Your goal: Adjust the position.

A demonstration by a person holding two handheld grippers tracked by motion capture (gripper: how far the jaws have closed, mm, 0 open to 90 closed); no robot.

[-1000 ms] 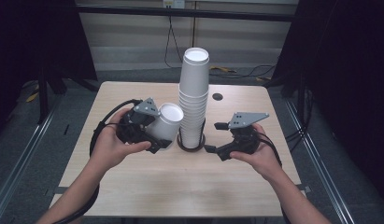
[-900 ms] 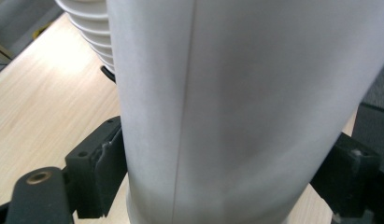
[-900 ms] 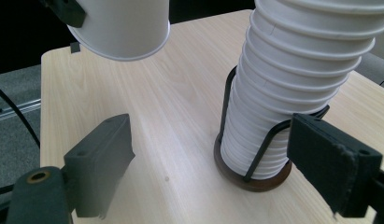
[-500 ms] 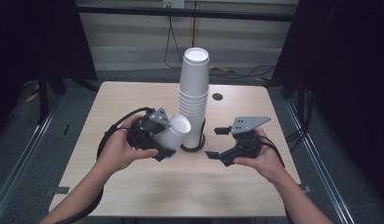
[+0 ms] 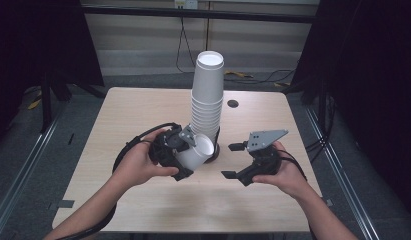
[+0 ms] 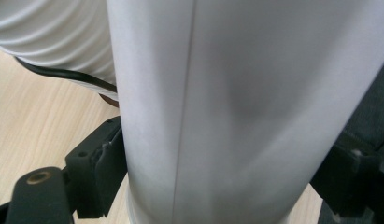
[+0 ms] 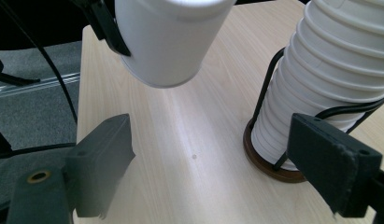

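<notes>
A single white paper cup [image 5: 197,153] is held tilted just above the table, its mouth toward the stack; my left gripper [image 5: 189,156] is shut on its wall. In the left gripper view the cup [image 6: 236,102] stands between both black jaws. A tall stack of white cups [image 5: 208,100] sits in a black wire holder [image 7: 269,88] on a round brown base [image 7: 273,171], right behind the held cup. My right gripper [image 5: 234,160] stands open to the right of the stack, nothing between its jaws. From the right gripper [image 7: 217,163] view, the held cup [image 7: 171,37] hangs above the table.
The light wooden table [image 5: 118,115] has bare room at the left, front and far right. A small dark hole [image 5: 233,104] lies behind the stack. Black cables trail from both grippers; dark floor and rails surround the table.
My left gripper has carried the cup down and to the right, closer to the foot of the stack. The right gripper has shifted only slightly toward the near edge.
</notes>
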